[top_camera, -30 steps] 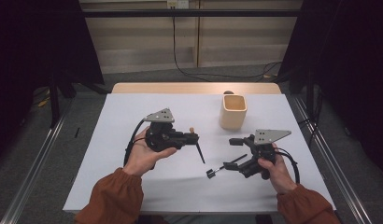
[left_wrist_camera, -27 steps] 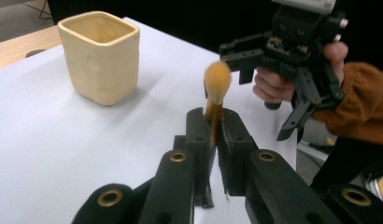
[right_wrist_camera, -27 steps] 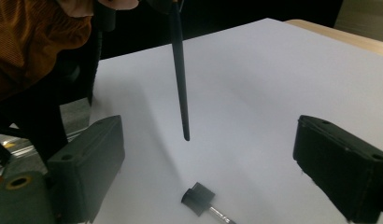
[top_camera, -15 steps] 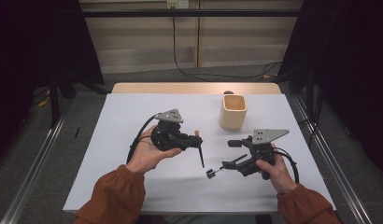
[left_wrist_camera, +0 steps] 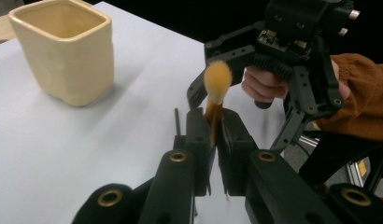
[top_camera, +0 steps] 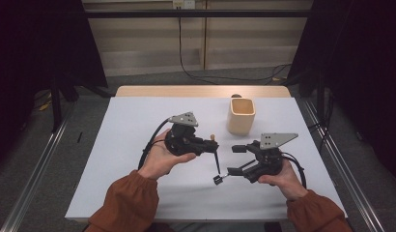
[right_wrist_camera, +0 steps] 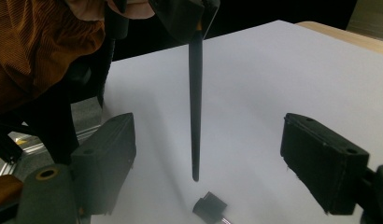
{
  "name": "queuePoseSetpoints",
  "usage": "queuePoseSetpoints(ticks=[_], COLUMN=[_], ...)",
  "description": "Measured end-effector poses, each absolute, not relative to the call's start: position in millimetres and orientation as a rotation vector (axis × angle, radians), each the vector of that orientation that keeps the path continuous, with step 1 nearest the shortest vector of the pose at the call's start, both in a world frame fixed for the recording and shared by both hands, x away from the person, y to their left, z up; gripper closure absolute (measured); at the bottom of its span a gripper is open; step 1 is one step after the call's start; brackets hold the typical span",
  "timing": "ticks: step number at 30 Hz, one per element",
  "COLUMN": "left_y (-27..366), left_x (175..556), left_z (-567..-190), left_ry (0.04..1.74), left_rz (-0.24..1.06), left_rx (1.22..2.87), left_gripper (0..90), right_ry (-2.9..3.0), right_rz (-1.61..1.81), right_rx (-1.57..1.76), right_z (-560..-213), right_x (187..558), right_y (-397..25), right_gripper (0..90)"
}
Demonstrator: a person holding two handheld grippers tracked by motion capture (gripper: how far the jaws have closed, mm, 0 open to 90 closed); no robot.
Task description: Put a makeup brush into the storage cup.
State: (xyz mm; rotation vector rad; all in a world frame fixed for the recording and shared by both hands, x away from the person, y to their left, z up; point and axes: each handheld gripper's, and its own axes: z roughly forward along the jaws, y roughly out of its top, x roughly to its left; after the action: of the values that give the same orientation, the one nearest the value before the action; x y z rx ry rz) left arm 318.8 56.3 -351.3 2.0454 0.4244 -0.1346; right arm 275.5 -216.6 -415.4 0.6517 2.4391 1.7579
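The left gripper (top_camera: pixel 213 146), at the centre of the high view, has its 2 jaws closed on a slim black-handled brush with an orange bristle tip (top_camera: pixel 216 157). In the left gripper view, the brush (left_wrist_camera: pixel 216 95) is clamped just below its bristle head, with the tuft standing above the jaws at the centre of the frame. In the high view, the handle hangs down from the jaws toward the white table (top_camera: pixel 138 121), with its lower end at lower centre. In the right gripper view, the handle (right_wrist_camera: pixel 195 107) runs almost vertically through the centre of the frame and its tip is clear of the table surface.

The right gripper (top_camera: pixel 234 159), at lower right of centre in the high view, has its 2 jaws wide apart and holds nothing. In the right gripper view, the brush handle lies between these 2 jaws without touching either.

A cream square-sided ceramic cup (top_camera: pixel 241 116) stands upright on the table, in the upper right of the high view, well apart from the brush.
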Motion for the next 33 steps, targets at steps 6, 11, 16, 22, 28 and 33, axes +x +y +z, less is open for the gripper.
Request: queuePoseSetpoints(ticks=[6, 11, 16, 22, 28, 33], left_y=[43, 34, 30, 29, 26, 24], left_x=[317, 316, 315, 314, 314, 313], left_z=[-352, -354, -355, -357, -361, -362], left_ry=[0.404, 0.402, 0.388, 0.383, 0.39, 0.38], left_rz=[-0.147, -0.149, -0.159, -0.166, -0.165, -0.16], left_rx=[2.051, 2.052, 2.044, 2.045, 2.048, 2.046], left_gripper=[84.0, 84.0, 84.1, 84.1, 84.1, 84.1], right_ry=[2.431, 2.42, 2.412, 2.416, 2.419, 2.418], right_rz=[1.758, 1.794, 1.805, 1.804, 1.805, 1.803], right_rx=[0.642, 0.646, 0.658, 0.65, 0.642, 0.646], right_z=[-415, -414, -415, -416, -416, -416], right_x=[274, 274, 274, 274, 274, 275], right_y=[-214, -215, -214, -214, -214, -217], right_gripper=[28.6, 48.7, 57.4, 68.5, 76.6, 82.8])
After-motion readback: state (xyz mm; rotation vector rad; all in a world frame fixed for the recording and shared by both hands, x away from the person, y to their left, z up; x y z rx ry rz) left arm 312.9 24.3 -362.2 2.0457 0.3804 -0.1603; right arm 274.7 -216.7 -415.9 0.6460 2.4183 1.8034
